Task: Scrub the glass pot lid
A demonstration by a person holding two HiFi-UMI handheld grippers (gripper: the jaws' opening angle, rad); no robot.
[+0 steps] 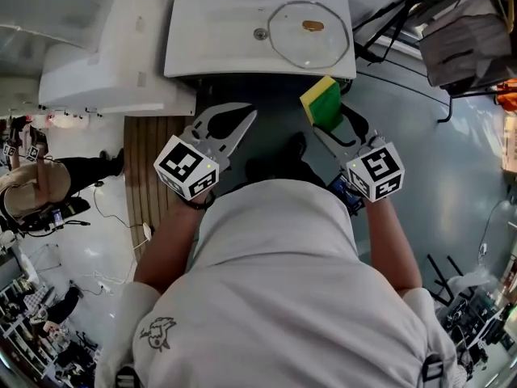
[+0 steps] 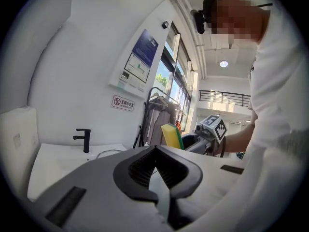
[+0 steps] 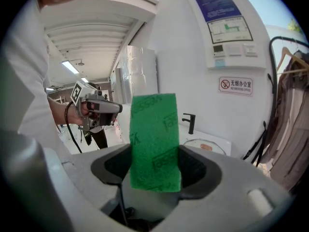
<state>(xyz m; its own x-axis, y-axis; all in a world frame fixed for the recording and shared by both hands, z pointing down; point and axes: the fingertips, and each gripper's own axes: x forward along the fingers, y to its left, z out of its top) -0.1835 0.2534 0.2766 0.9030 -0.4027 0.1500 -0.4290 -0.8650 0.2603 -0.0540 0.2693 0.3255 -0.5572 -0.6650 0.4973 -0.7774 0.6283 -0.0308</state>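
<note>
White-shirted person's left gripper (image 1: 252, 116) jaws were clenched, empty; right gripper (image 1: 327, 124) jaws grasped a yellow-and-green rectangular sponge (image 1: 321, 102) near the white sink's (image 1: 242, 65) front edge; round glass pot lid (image 1: 297, 48) lay inside.

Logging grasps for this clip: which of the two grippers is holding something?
The right gripper, clamped on the green-and-yellow sponge; the left gripper has its jaws shut together with nothing between them.

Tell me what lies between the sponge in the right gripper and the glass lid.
In the head view, only the white front rim of the sink and a strip of bare basin lie between the sponge and the glass lid.
</note>
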